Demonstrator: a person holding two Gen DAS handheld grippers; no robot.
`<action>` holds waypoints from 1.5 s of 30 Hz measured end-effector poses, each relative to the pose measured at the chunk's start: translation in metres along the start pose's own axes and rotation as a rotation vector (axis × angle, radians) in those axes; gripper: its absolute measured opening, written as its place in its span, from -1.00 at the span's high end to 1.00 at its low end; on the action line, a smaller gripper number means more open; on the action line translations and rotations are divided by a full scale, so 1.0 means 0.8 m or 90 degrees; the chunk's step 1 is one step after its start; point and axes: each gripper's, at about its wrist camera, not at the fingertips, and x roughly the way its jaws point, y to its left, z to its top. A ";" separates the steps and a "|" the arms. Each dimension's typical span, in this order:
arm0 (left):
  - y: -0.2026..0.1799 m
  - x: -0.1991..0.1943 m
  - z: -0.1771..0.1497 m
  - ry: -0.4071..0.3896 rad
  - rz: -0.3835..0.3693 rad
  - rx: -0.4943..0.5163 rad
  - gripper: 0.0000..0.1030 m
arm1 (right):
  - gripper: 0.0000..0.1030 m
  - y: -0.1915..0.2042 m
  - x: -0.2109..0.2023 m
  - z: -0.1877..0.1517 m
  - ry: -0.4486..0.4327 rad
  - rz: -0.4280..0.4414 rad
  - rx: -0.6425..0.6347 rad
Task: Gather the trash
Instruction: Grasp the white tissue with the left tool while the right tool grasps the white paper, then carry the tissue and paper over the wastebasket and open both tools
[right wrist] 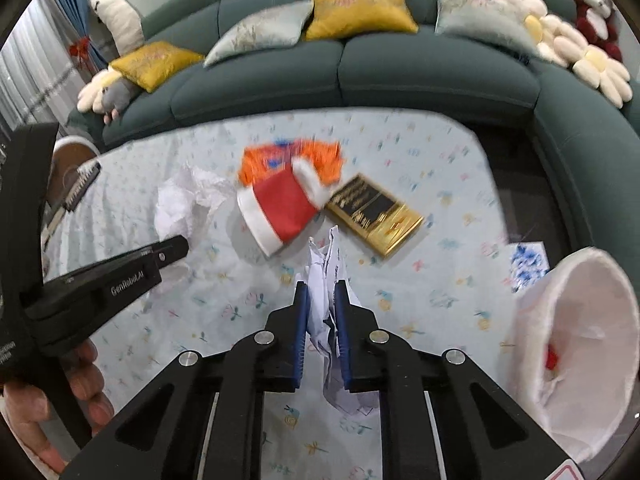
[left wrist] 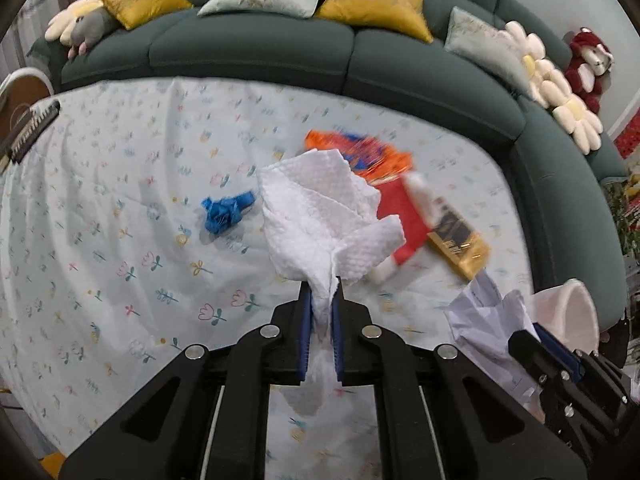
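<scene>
- Left wrist view: the left gripper (left wrist: 320, 300) is clamped on a white tissue (left wrist: 320, 216), held up over the table (left wrist: 80, 200). Only a thin twist sits between the pads, so my guess is a quick swing could pull it loose.
- Same view: the right gripper (left wrist: 536, 344) shows at the right edge with crumpled paper (left wrist: 480, 320). The bin (left wrist: 572, 312) is just behind it.
- Count on the table here: one blue wad (left wrist: 226, 212), one orange wrapper (left wrist: 360, 152), one red hat (left wrist: 400, 216), one gold box (left wrist: 460, 240).
- Right wrist view: the right gripper (right wrist: 322, 292) is clenched on the paper (right wrist: 328, 280), with a lot dangling below the pads, so it may snag the bin (right wrist: 580, 340) rim, near right.
- Two grippers and one bin, so both heading there at once could bump.
- Also one blue-print scrap (right wrist: 528, 260) lying beyond the bin.
</scene>
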 end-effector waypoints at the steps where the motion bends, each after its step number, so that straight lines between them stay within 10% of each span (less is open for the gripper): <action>1: -0.007 -0.010 0.001 -0.006 -0.006 0.003 0.83 | 0.75 -0.002 -0.010 0.003 -0.009 -0.002 0.001; 23: -0.269 -0.163 -0.040 -0.097 -0.119 0.187 0.83 | 0.75 -0.171 -0.263 -0.003 -0.208 -0.111 0.093; 45: -0.433 -0.113 -0.123 -0.019 -0.160 0.321 0.83 | 0.75 -0.321 -0.279 -0.075 -0.202 -0.170 0.200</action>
